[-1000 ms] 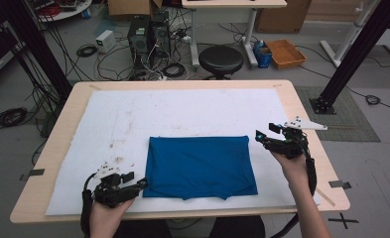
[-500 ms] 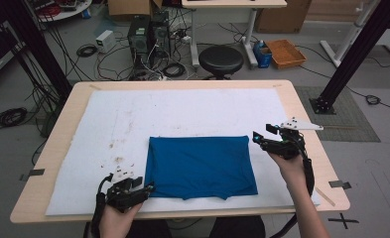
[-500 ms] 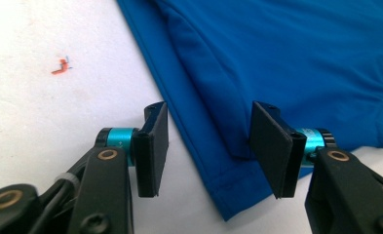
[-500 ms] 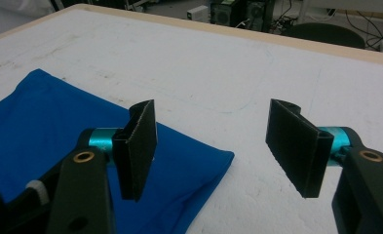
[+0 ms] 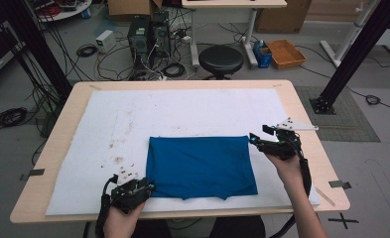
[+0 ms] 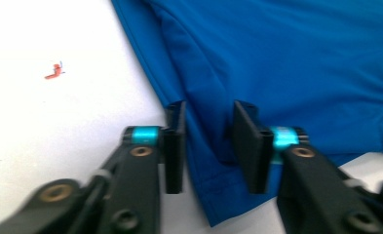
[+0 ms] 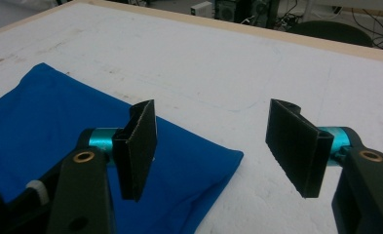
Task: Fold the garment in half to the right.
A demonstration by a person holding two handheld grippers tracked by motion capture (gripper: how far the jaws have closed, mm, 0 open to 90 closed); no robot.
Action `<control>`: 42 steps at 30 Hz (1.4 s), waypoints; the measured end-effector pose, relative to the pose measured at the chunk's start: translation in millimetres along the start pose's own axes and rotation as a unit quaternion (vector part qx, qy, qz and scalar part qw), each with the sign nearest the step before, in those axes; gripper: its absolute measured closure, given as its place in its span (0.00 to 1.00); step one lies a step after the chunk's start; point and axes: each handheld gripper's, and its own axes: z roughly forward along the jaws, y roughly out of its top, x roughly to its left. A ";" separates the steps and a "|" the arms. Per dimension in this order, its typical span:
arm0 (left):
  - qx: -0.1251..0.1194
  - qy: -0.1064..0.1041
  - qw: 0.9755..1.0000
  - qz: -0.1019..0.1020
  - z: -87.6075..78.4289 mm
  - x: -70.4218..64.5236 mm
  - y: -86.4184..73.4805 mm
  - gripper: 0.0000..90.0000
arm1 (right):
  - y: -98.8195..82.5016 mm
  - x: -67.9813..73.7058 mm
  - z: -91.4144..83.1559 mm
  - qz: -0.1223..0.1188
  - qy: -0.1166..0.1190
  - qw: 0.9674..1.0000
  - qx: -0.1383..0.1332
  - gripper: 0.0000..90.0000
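Folded blue garment point(image 5: 201, 166) lies flat on the white-covered surface point(image 5: 182, 111), near the front edge. Looks thin, soft, light and limp, so it will sag and drape when lifted; best pinched at corners or hems. Left hand-held gripper point(image 6: 208, 141) straddles the near-left corner hem, jaws just been closing, cloth between them, pads not visibly pressing yet. Right hand-held gripper point(image 7: 223, 146) released, spread wide above the far-right corner.
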 end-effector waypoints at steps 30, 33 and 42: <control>-0.017 -0.024 0.999 0.014 -1.9 -1.8 4.2 0.94 | 59.9 133.5 166.8 -0.034 0.158 0.984 0.078 0.60; -0.017 -0.023 0.999 0.015 -2.3 -1.1 3.9 0.94 | 61.5 143.1 180.1 -0.038 0.162 0.982 0.086 0.62; -0.020 -0.032 0.999 0.005 -3.2 2.2 4.1 0.94 | 61.2 180.9 233.9 -0.043 0.168 0.976 0.130 0.70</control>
